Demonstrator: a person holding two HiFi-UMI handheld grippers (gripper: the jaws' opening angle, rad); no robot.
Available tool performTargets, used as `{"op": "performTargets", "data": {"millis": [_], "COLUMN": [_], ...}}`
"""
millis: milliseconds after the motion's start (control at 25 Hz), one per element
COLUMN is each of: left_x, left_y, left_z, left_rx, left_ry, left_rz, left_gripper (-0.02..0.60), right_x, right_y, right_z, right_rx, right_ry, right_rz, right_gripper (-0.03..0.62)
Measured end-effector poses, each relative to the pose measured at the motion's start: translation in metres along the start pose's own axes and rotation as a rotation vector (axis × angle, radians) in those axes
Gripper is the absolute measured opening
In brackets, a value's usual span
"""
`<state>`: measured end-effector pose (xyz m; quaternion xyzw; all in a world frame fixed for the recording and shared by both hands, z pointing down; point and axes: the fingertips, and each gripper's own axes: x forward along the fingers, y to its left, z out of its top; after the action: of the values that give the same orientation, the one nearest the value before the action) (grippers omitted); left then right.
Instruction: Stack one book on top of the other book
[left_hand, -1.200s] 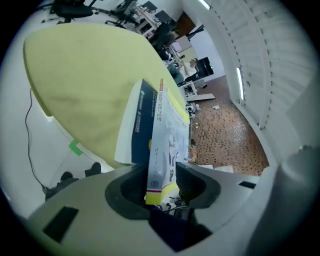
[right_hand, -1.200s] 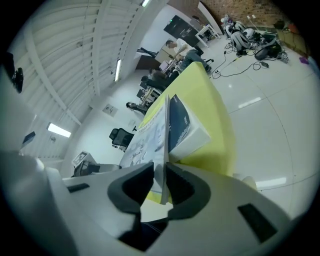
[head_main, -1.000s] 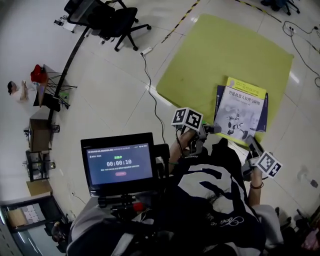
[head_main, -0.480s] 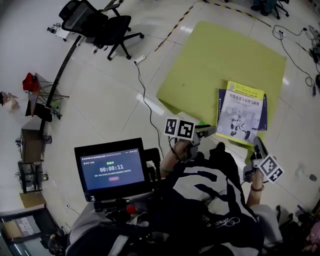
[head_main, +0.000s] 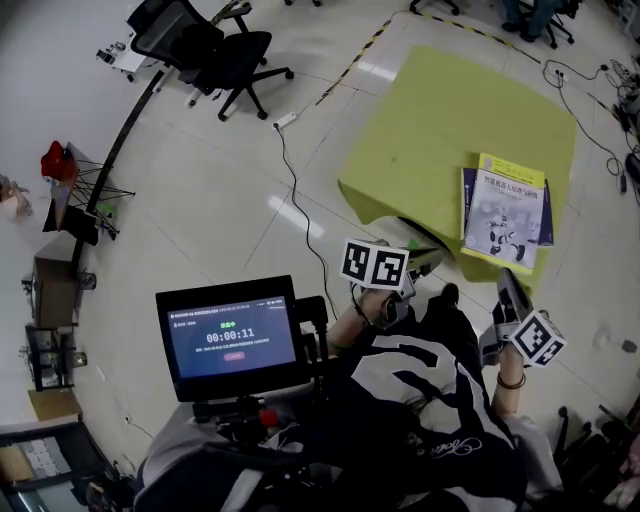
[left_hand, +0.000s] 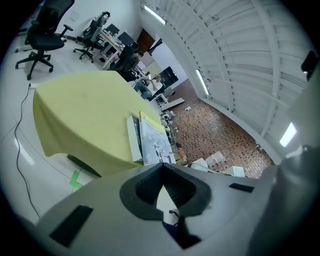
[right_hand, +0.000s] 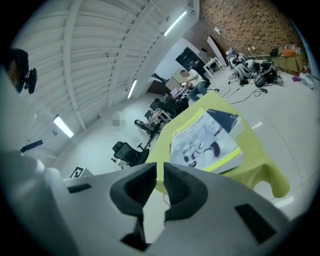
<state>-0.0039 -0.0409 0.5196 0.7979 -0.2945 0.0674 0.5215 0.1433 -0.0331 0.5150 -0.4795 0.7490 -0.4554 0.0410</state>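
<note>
Two books lie stacked near the front right edge of the yellow-green table (head_main: 430, 130). The white-and-yellow top book (head_main: 505, 215) rests on a dark blue book (head_main: 466, 200). Both grippers hang off the table, short of its near edge and apart from the books. My left gripper (head_main: 425, 258) is shut with nothing in it; in the left gripper view its pads meet at the left gripper (left_hand: 161, 167) tip, with the books (left_hand: 152, 140) ahead. My right gripper (head_main: 505, 282) shows a narrow slit between its pads at the right gripper (right_hand: 159, 172) tip, holding nothing, and the stack (right_hand: 202, 140) lies beyond.
A screen (head_main: 235, 330) is mounted in front of the person's chest. A cable (head_main: 300, 180) runs across the floor from a power strip (head_main: 292, 100). Office chairs (head_main: 215, 45) stand at the far left. The table cloth hangs over the near edge (right_hand: 250, 165).
Both grippers have drawn back from the stacked books towards the person and risen. The left jaws have closed. The books have stayed in place on the table.
</note>
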Motion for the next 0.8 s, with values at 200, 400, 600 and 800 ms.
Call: {"op": "performTargets", "data": {"millis": [200, 400, 600, 800], "left_x": [-0.042, -0.069, -0.068, -0.071], "left_y": [-0.004, -0.003, -0.024, -0.043], "left_z": [-0.028, -0.051, -0.064, -0.089], "left_rx": [0.033, 0.026, 0.062, 0.065], "left_ry": [0.018, 0.025, 0.037, 0.023], "left_rz": [-0.032, -0.040, -0.089, -0.085], "left_gripper": [0.005, 0.005, 0.005, 0.005], "right_x": [-0.009, -0.023, -0.045, -0.069], "right_y": [0.051, 0.081, 0.089, 0.091], "right_z": [-0.052, -0.089, -0.087, -0.097], "right_rx": [-0.021, -0.072, -0.110, -0.115], "right_ry": [-0.001, 0.026, -0.018, -0.022], "right_rz": [0.037, 0.031, 0.006, 0.030], "right_gripper": [0.040, 0.040, 0.023, 0.024]}}
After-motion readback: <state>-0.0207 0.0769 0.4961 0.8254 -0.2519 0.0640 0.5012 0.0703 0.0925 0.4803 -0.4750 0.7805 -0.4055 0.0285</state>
